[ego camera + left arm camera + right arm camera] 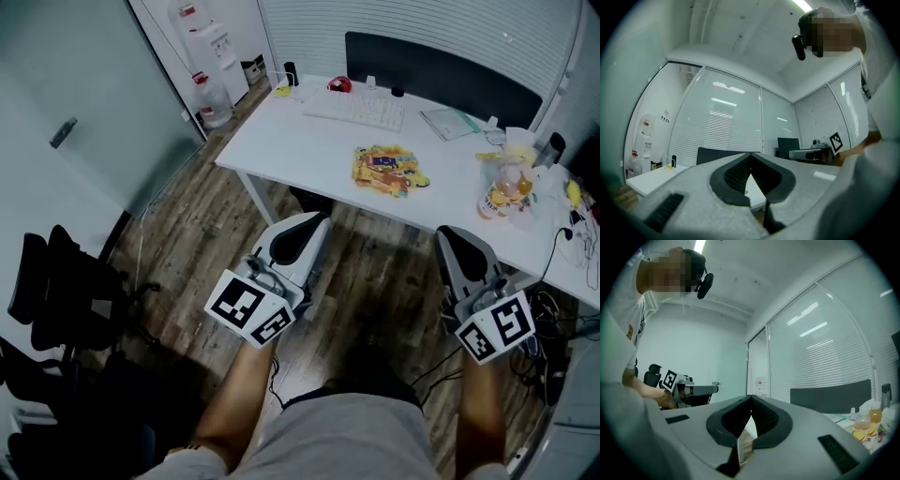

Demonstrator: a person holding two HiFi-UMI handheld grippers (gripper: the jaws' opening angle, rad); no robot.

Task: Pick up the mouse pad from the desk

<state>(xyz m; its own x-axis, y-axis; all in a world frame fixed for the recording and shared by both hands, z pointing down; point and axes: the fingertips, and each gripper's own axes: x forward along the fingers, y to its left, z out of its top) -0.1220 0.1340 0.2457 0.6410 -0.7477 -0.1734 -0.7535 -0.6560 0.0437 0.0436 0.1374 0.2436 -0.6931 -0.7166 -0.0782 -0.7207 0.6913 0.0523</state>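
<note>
Basically nothing's done on this one yet. The mouse pad (388,171) lies flat near the middle of the white desk (281,141), untouched. I'm taking it to be that thin yellow thing with the busy cartoon print and the wavy outline.

Both tools hang short of the desk's near edge, over the wood-plank floor (206,234). The left gripper (314,223) has its jaws pinched together with nothing in them. The right gripper (457,236) is the same deal, tips meeting and empty. The pads look like black ribbed rubber set in smooth grey plastic shells.

What's left is pretty much everything: reach over the desk, open up, grab that floppy-looking pad by an edge and lift. A white keyboard (356,108) sits at the desk's far side, with clear bottles (502,192) of orange drink toward its right end.
</note>
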